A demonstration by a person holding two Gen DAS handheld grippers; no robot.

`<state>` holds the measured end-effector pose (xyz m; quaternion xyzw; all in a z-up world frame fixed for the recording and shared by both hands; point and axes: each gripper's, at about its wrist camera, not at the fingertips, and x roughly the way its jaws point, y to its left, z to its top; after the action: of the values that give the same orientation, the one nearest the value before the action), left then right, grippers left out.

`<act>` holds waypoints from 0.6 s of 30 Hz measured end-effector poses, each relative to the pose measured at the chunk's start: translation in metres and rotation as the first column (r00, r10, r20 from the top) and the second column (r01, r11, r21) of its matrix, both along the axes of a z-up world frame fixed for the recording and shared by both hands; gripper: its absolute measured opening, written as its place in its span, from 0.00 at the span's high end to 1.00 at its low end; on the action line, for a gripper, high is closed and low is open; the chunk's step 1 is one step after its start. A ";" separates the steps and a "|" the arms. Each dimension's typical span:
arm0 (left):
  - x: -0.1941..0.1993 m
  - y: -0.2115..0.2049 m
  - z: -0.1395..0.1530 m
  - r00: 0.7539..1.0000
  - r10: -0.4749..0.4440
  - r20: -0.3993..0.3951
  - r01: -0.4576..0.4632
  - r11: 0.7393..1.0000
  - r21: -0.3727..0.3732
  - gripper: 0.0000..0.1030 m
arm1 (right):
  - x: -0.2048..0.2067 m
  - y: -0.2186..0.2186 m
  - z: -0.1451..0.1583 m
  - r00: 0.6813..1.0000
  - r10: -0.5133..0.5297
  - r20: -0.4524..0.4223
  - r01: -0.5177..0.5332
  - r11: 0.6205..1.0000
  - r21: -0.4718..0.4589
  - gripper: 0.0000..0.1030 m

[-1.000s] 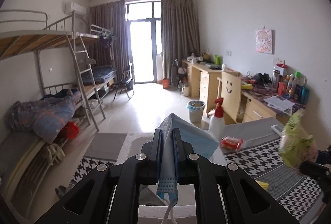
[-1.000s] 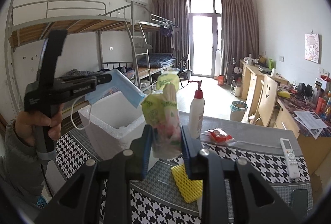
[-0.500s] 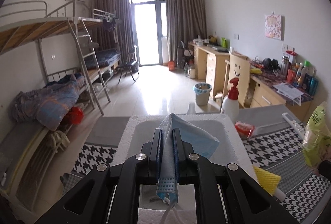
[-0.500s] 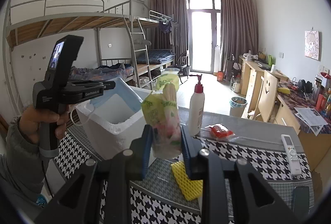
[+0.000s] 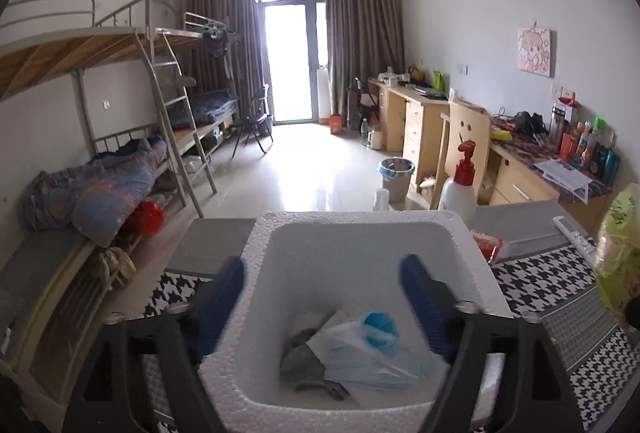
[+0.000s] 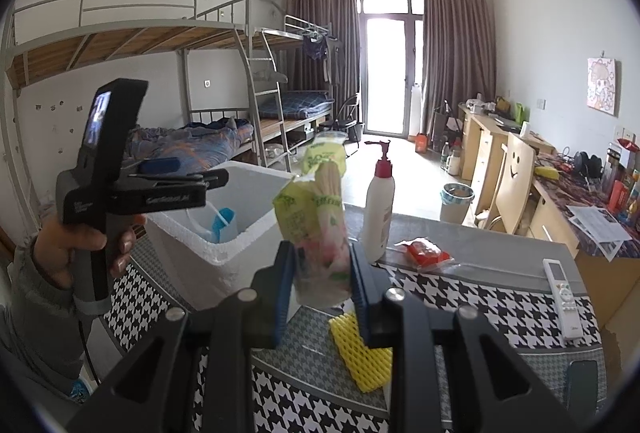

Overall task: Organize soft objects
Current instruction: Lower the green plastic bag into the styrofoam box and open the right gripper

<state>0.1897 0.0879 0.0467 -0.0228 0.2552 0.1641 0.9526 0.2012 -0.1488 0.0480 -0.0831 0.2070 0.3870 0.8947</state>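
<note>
A white foam box (image 5: 352,233) stands on the houndstooth table and also shows in the right wrist view (image 6: 240,233). A blue face mask (image 5: 368,353) lies inside it on grey cloth (image 5: 300,357). My left gripper (image 5: 320,293) is open and empty above the box, also seen from the side in the right wrist view (image 6: 180,177). My right gripper (image 6: 320,273) is shut on a green-and-pink plastic packet (image 6: 320,225), held above the table right of the box. The packet also shows at the right edge of the left wrist view (image 5: 618,253).
On the table are a yellow foam net (image 6: 360,349), a red packet (image 6: 426,251), a white pump bottle with a red top (image 6: 378,209) and a white remote (image 6: 562,297). Desks and a chair stand at the right, bunk beds at the left.
My left gripper has opened and let go of the blue mask, which now lies in the foam box. The gripper has tipped down over the box. The right gripper still holds the packet.
</note>
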 end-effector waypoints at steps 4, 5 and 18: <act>-0.012 -0.005 0.003 0.998 -0.037 0.053 0.036 0.999 0.029 0.01 | 0.002 0.007 -0.003 1.000 -0.001 -0.012 0.001 1.000 -0.009 0.69; -0.012 -0.006 0.003 0.998 -0.043 0.056 0.042 0.999 0.030 0.01 | 0.003 0.010 -0.004 1.000 -0.002 -0.014 0.002 1.000 -0.012 0.69; -0.035 0.009 0.012 0.992 -0.040 0.119 0.040 0.999 0.005 0.01 | 0.001 0.032 0.000 1.000 0.010 -0.013 -0.010 1.000 -0.011 0.69</act>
<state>0.1543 0.0971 0.0582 -0.0264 0.1983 0.1438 0.9692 0.2020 -0.1168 0.0476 -0.0867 0.2147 0.3909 0.8908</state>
